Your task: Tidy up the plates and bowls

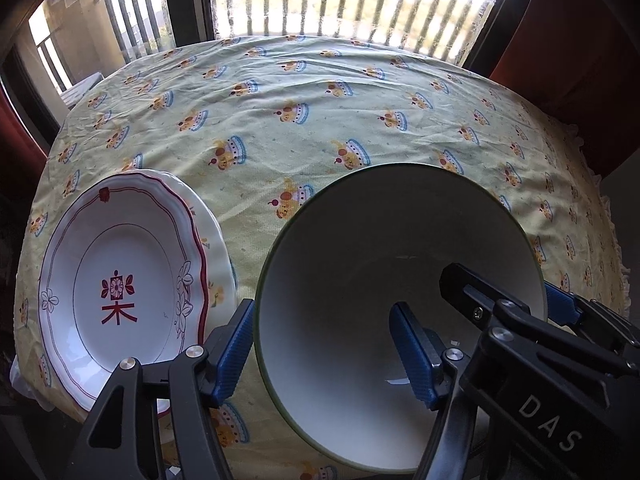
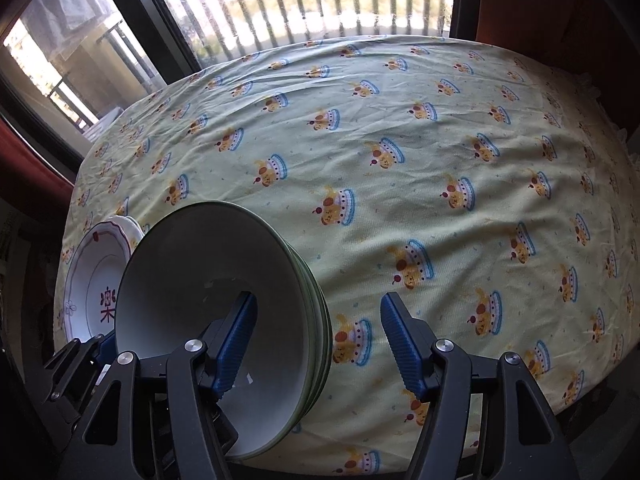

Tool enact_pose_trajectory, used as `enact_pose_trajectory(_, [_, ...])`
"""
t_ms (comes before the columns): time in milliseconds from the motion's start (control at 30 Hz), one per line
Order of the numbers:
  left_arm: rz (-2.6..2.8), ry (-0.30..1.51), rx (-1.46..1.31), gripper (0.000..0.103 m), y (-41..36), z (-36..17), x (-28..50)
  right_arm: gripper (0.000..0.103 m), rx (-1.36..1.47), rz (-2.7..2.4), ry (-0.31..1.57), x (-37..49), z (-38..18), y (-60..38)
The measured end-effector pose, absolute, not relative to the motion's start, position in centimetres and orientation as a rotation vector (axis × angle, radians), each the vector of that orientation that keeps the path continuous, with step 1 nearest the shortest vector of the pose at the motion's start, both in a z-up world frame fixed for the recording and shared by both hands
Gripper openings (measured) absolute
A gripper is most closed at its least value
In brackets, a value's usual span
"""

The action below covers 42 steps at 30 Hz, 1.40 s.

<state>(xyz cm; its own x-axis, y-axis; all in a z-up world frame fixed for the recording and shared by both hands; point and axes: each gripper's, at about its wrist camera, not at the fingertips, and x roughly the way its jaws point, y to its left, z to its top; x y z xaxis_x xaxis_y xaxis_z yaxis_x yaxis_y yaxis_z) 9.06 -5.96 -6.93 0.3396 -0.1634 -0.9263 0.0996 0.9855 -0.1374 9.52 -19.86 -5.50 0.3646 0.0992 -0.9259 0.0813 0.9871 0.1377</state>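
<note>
A stack of nested white bowls [image 1: 380, 240] with green rims stands on the table near its front edge. My left gripper [image 1: 324, 320] is open and straddles the stack's left wall, one blue pad outside and one inside, neither pressing. My right gripper [image 2: 319, 300] is open in the same way over the right wall of the bowls [image 2: 200, 272]. The right gripper [image 1: 504, 288] also shows in the left wrist view. Left of the bowls lies a white plate [image 1: 120, 260] with a red trim and a red character, on top of another plate; this plate [image 2: 96, 280] is partly hidden in the right wrist view.
A yellow tablecloth [image 2: 440, 160] printed with cartoon dogs covers the table, wrinkled and bare beyond the dishes. A window with a balcony railing [image 1: 340, 4] runs behind the far edge. Red fabric [image 1: 568, 40] hangs at the right.
</note>
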Motion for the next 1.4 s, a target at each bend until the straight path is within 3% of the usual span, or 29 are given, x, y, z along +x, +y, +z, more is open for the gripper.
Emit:
enact_pose_trajectory(667, [-0.418,1.277,-0.073,0.057,-5.8,-8.4,11.4,0.067,0.292,-0.140,1.267,10.4,-6.9,-20.0])
enact_pose_trajectory(1233, [-0.287,1.286,-0.039,0.057,-6.8,-7.9,10.8,0.055,0.414,0.099,1.311,11.4,-8.9,-21.2])
enact_pose_trajectory(1333, [-0.247,1.277,-0.035,0.054,-7.3,-7.7,10.5,0.042,0.425,0.152,1.317,11.7,-8.8,-21.1])
enact_pose_trajectory(1400, [-0.229,1.286,-0.048,0.054,-7.2,-7.7,10.5,0.042,0.397,0.177,1.319,11.9,-8.8,-21.0])
